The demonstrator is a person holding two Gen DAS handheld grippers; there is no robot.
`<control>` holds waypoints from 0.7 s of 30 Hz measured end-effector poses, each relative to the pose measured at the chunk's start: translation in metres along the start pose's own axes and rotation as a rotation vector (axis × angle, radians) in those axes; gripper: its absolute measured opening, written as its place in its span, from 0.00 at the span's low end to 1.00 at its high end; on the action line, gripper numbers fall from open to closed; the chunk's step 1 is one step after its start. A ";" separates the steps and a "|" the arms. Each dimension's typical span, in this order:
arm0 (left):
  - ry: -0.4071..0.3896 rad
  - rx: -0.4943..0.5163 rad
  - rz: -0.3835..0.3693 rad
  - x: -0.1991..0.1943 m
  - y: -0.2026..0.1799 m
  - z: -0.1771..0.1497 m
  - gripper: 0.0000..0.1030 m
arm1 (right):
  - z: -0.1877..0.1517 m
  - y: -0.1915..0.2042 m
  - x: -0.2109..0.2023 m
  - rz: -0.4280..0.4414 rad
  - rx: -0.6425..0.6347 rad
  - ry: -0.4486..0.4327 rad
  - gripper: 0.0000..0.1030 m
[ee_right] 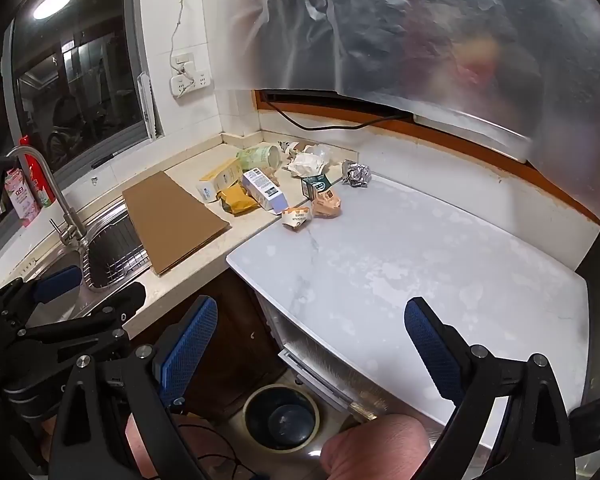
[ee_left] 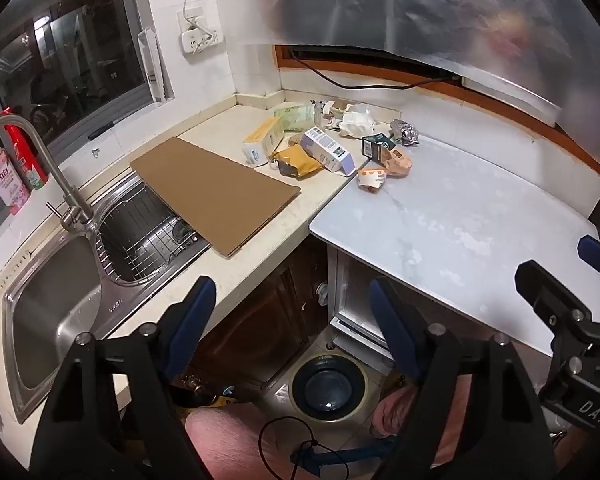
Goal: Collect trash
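I have both grippers hanging back from the counter (ee_right: 380, 272), tilted down and forward, nothing picked up yet. The left gripper (ee_left: 292, 312) is spread wide with nothing between its pads; the right gripper (ee_right: 312, 320) is spread as far as it goes, also empty. The trash (ee_right: 284, 184) is a loose pile in the far corner where the beige counter meets the white marble top: a crushed paper cup (ee_right: 296, 218) nearest me, a crumpled orange wrapper (ee_right: 327, 204) touching it, a purple-and-white carton (ee_right: 265, 190), a foil ball (ee_right: 356, 174), white tissue (ee_right: 306, 164) behind.

I judge the step in hand to be the first reach. To do it well I would go for the cup, since it sits at the edge of the pile and clear of the rest, coming in low with the right gripper and closing gently, because it is already crushed and will deform. The bin (ee_right: 282, 416) stands on the floor just below.
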State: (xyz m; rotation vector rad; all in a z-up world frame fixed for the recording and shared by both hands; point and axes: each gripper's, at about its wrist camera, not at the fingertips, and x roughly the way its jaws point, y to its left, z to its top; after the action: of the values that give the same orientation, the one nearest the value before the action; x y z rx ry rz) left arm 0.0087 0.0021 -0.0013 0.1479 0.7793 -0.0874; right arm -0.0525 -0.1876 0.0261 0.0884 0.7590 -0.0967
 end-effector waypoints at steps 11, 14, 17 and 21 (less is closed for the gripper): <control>0.036 -0.034 -0.033 0.006 0.003 0.001 0.46 | 0.001 0.003 -0.003 0.001 -0.001 -0.001 0.93; 0.050 -0.041 -0.019 0.008 0.003 0.001 0.46 | -0.002 0.008 -0.004 0.005 -0.006 -0.003 0.93; 0.045 -0.053 0.018 0.008 0.006 0.000 0.40 | -0.002 0.010 -0.004 0.007 -0.008 -0.002 0.93; 0.051 -0.068 0.021 0.009 0.010 0.000 0.36 | -0.003 0.011 -0.004 0.003 -0.003 0.000 0.93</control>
State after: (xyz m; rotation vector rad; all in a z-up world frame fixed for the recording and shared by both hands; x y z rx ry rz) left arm 0.0161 0.0116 -0.0068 0.0942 0.8304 -0.0373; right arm -0.0562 -0.1762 0.0276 0.0863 0.7589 -0.0925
